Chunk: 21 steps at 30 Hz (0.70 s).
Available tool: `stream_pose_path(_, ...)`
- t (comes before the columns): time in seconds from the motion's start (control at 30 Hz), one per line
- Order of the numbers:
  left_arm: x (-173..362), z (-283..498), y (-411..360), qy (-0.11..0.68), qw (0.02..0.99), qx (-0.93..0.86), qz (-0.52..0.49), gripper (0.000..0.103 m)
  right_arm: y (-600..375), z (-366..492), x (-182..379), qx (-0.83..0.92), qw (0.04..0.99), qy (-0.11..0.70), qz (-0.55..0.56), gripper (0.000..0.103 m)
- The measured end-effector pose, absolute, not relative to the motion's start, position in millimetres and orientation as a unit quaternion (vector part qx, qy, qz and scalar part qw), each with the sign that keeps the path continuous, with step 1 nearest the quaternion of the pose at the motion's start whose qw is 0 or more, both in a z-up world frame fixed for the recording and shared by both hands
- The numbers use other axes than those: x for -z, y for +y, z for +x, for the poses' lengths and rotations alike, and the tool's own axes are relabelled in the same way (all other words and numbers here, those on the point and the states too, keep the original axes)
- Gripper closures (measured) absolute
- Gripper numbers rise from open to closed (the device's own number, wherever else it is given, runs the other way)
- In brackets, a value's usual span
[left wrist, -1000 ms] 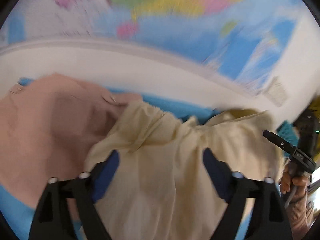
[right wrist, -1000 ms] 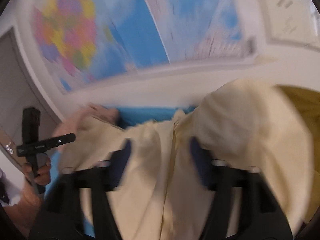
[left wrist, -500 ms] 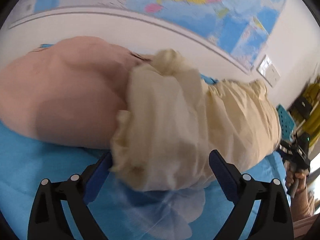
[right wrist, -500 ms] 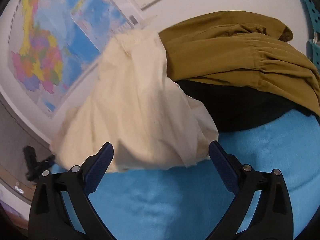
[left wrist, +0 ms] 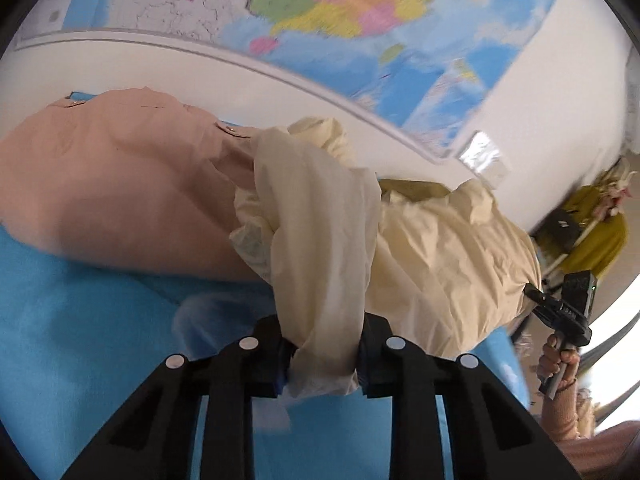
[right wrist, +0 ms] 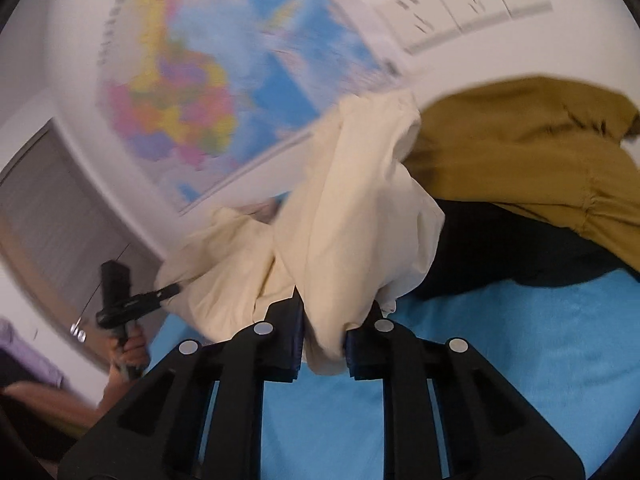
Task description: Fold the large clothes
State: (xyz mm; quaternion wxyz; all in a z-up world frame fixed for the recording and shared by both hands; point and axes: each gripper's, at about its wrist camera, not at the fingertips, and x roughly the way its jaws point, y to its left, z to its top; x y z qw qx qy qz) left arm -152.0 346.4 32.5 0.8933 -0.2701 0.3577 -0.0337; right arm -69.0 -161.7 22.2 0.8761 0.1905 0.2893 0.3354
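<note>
A crumpled cream garment (left wrist: pixel 420 248) lies bunched on the blue table cover (left wrist: pixel 80 320). My left gripper (left wrist: pixel 322 354) is shut on one bunched end of it, the cloth pinched between the blue pads. My right gripper (right wrist: pixel 322 344) is shut on another end of the same cream garment (right wrist: pixel 352 220). The cloth hangs between the two grippers in folds. Each gripper shows in the other's view, at the garment's far edge: the right one (left wrist: pixel 560 308) and the left one (right wrist: pixel 132 300).
A pink garment (left wrist: pixel 112 188) lies heaped at the left behind the cream one. A mustard garment (right wrist: pixel 540 160) lies on a black one (right wrist: pixel 500 248) at the right. A white wall with a world map (left wrist: pixel 340 12) and sockets (right wrist: pixel 472 4) stands close behind.
Both grippers were open half a second ago in front of the cream garment. Now both have shut on it and hold its ends; the views have tilted upward.
</note>
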Motion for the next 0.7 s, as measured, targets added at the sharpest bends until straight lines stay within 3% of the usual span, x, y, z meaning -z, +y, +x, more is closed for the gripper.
stream_pose_path(0.1, -16.7, -178.5, 351.6, 0.373, 0.873, 0.057, -0.309, 0.073, -177.0, -111.3, -25.1, -0.339, 0.874, 0.295, 0.186, 0.085)
stream_pose_path(0.23, 37.9, -192.6, 350.9, 0.45, 0.834, 0.014, -0.32, 0.064, -192.0, -117.1, 26.9, -0.289, 0.855, 0.379, 0.204, 0.075)
stream_pose_path(0.3, 40.6, -192.3, 348.1, 0.449, 0.842, -0.015, -0.299, 0.039, -195.9, -112.1, 44.6, -0.243, 0.858, 0.413, 0.186, 0.053)
stream_pose_path(0.43, 11.9, -189.8, 340.9, 0.422, 0.867, -0.044, -0.26, 0.029, -207.2, -115.6, 36.1, -0.2, 0.884, 0.383, 0.182, 0.031)
stream_pose_path(0.47, 3.2, -188.7, 334.6, 0.416, 0.876, -0.05, -0.239, 0.024, -206.1, -120.6, 26.5, -0.187, 0.899, 0.362, 0.162, 0.017)
stream_pose_path(0.5, -3.7, -186.1, 329.1, 0.409, 0.885, -0.06, -0.216, 0.02, -205.2, -125.3, 21.8, -0.179, 0.907, 0.352, 0.149, 0.017)
stream_pose_path(0.57, -16.8, -178.9, 320.9, 0.395, 0.898, -0.067, -0.182, 0.017, -201.4, -124.2, 18.3, -0.186, 0.911, 0.343, 0.134, 0.023)
stream_pose_path(0.63, -17.3, -165.2, 318.8, 0.398, 0.899, -0.056, -0.174, 0.017, -194.9, -115.2, 21.5, -0.192, 0.907, 0.351, 0.129, 0.049)
stream_pose_path(0.67, -13.8, -155.1, 316.3, 0.407, 0.896, -0.054, -0.167, 0.017, -190.7, -105.3, 25.2, -0.2, 0.901, 0.361, 0.131, 0.066)
stream_pose_path(0.7, -10.3, -151.1, 316.5, 0.414, 0.894, -0.053, -0.162, 0.026, -188.1, -94.9, 27.6, -0.199, 0.901, 0.364, 0.129, 0.089)
